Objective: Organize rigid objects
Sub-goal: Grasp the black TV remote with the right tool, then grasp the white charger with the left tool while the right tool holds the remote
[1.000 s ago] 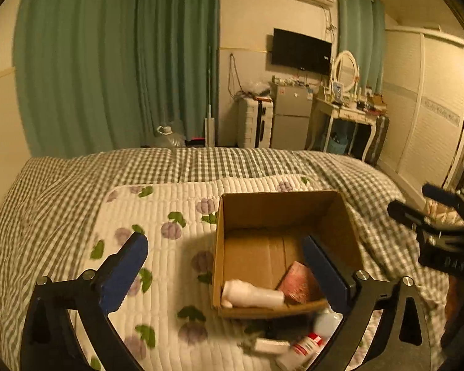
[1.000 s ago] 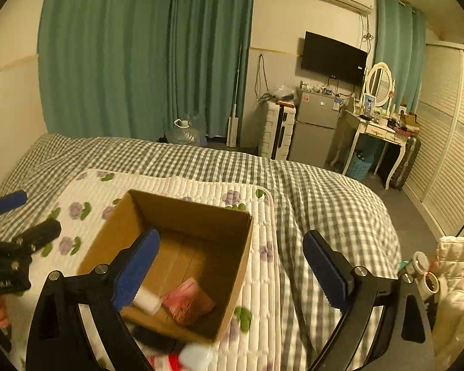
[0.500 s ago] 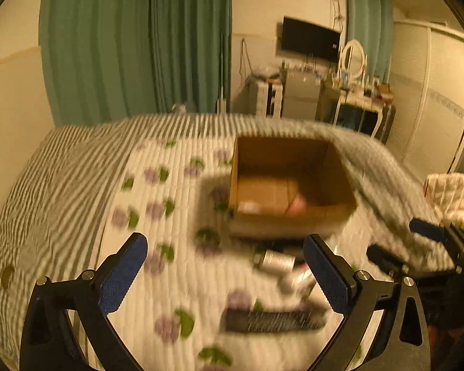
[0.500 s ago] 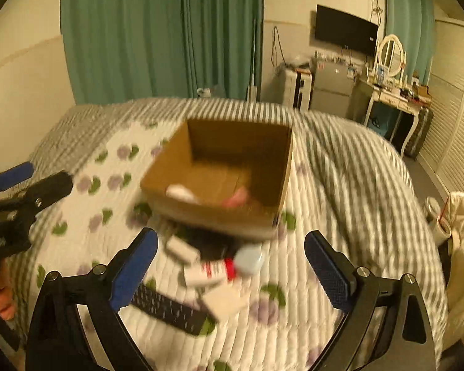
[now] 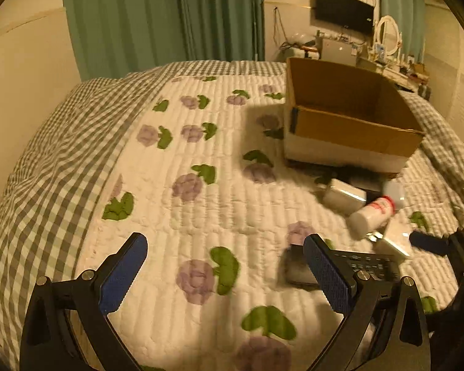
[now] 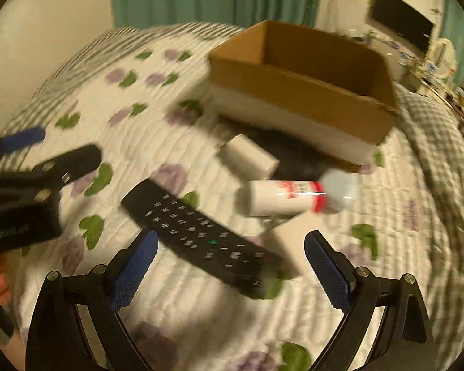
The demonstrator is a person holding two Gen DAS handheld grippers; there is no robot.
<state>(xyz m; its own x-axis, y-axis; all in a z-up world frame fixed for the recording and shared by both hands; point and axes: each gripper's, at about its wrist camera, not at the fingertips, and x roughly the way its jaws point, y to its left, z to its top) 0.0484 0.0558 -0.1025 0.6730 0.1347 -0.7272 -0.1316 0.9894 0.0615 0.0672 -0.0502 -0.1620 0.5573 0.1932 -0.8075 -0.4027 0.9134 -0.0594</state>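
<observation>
A brown cardboard box [image 5: 349, 130] [image 6: 297, 92] stands on the floral quilt. In front of it lie a black remote [image 6: 201, 235] [image 5: 368, 262], a white bottle with red label and clear cap [image 6: 294, 198] [image 5: 374, 213], a white block [image 6: 247, 157] [image 5: 343, 196] and a flat pale packet [image 6: 290, 238] [image 5: 393, 241]. My right gripper [image 6: 229, 266] is open, low over the remote. My left gripper [image 5: 225, 269] is open and empty over bare quilt, left of the remote. The left gripper also shows at the left of the right wrist view [image 6: 46, 167].
A dark item [image 6: 294, 151] lies against the box front. A grey checked bedspread [image 5: 55, 142] surrounds the quilt. Green curtains [image 5: 170, 15], a wall TV [image 5: 343, 9] and a cluttered dresser [image 5: 386, 65] stand beyond the bed.
Both grippers have pulled back from the box and dropped low toward the loose objects. The box interior is now hidden behind its front wall. Both stay open.
</observation>
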